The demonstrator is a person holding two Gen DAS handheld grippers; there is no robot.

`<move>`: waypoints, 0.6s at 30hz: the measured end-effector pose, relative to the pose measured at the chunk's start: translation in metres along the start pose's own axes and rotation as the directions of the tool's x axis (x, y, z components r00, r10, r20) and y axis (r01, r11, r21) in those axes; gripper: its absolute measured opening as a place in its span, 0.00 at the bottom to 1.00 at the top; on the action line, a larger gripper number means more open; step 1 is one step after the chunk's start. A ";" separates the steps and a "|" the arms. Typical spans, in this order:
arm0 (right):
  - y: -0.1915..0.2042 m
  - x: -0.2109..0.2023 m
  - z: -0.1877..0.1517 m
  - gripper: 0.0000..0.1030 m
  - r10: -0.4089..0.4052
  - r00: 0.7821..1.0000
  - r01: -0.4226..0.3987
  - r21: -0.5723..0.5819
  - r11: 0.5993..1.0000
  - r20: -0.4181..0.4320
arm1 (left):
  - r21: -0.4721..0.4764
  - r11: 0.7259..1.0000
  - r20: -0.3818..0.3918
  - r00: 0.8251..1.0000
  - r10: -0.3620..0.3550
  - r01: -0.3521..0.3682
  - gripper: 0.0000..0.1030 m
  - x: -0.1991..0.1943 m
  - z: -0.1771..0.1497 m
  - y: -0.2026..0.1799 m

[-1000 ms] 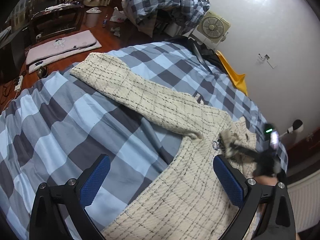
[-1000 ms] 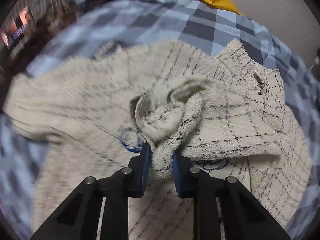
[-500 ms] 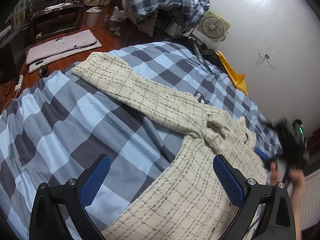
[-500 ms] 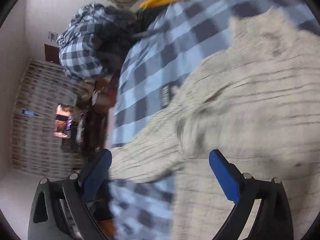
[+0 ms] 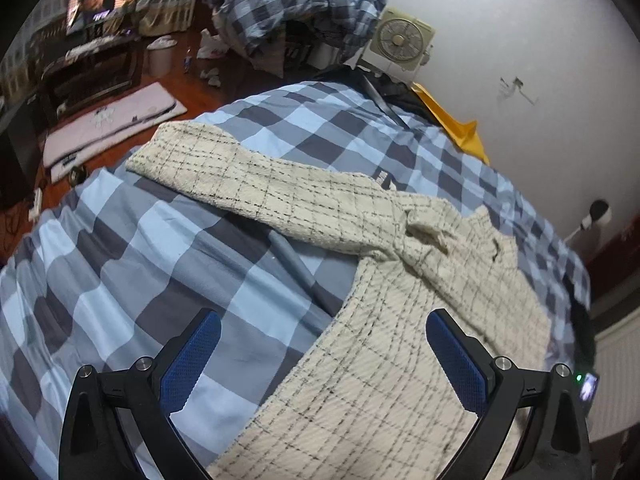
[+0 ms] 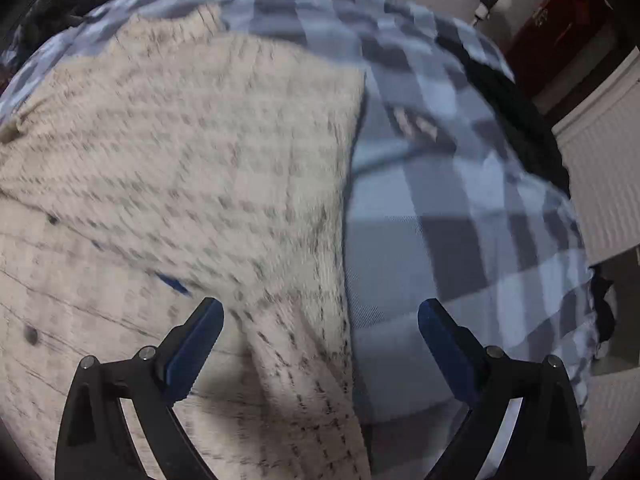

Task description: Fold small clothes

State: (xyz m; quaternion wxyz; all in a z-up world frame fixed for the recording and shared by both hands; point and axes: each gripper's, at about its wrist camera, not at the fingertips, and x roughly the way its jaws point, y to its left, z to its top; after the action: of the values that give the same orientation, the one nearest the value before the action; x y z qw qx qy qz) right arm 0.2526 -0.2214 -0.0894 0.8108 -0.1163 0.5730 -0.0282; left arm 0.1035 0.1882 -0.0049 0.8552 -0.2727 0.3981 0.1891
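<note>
A cream knit sweater with thin black checks (image 5: 400,320) lies flat on the blue and grey checked bedspread (image 5: 120,264). One sleeve (image 5: 264,188) stretches to the far left, with a bunched fold (image 5: 424,232) at its shoulder. My left gripper (image 5: 322,352) is open and empty, low over the sweater's left edge. In the right wrist view, which is blurred, the sweater (image 6: 180,168) fills the left half. My right gripper (image 6: 320,340) is open and empty above the sweater's right edge (image 6: 344,248).
A heap of checked bedding (image 5: 304,4) and a small fan (image 5: 400,40) stand at the bed's far end. A yellow cloth (image 5: 452,128) lies by the wall. A white radiator (image 6: 600,176) stands at the right. A pink mat (image 5: 112,120) lies on the floor.
My right gripper let go of the bunched sweater cloth, opened, and swung away to the sweater's right edge. The sleeve now lies spread out. My left gripper stayed put.
</note>
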 end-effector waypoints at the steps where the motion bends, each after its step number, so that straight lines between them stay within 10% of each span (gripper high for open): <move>1: -0.004 0.001 -0.007 0.93 0.034 0.999 -0.034 -0.002 0.999 -0.003 | 0.022 1.000 0.000 1.000 0.013 -0.013 1.00 0.001 -0.002 -0.004; 6: 0.025 0.019 0.014 0.93 -0.076 0.997 0.076 -0.056 0.996 0.010 | 0.094 0.994 0.001 0.998 0.055 -0.055 1.00 0.006 -0.007 -0.015; 12: -0.049 0.012 0.019 0.96 -0.255 0.966 0.242 0.178 0.954 0.050 | 0.142 0.987 0.013 0.997 0.071 -0.072 1.00 0.004 -0.012 -0.023; 15: -0.077 0.023 0.013 0.98 -0.180 0.983 0.168 0.242 0.956 0.032 | 0.147 0.987 0.010 0.997 0.071 -0.071 1.00 0.005 -0.012 -0.025; 18: -0.075 0.063 0.002 0.98 -0.010 0.985 0.049 0.221 0.974 -0.175 | 0.158 0.984 0.009 0.997 0.082 -0.083 1.00 0.006 -0.014 -0.026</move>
State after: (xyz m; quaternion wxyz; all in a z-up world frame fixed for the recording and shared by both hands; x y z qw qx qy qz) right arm 0.2829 -0.3052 -0.1300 0.7656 -0.0296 0.6324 -0.1147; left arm 0.1132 0.1598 -0.0083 0.8662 -0.1869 0.4215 0.1924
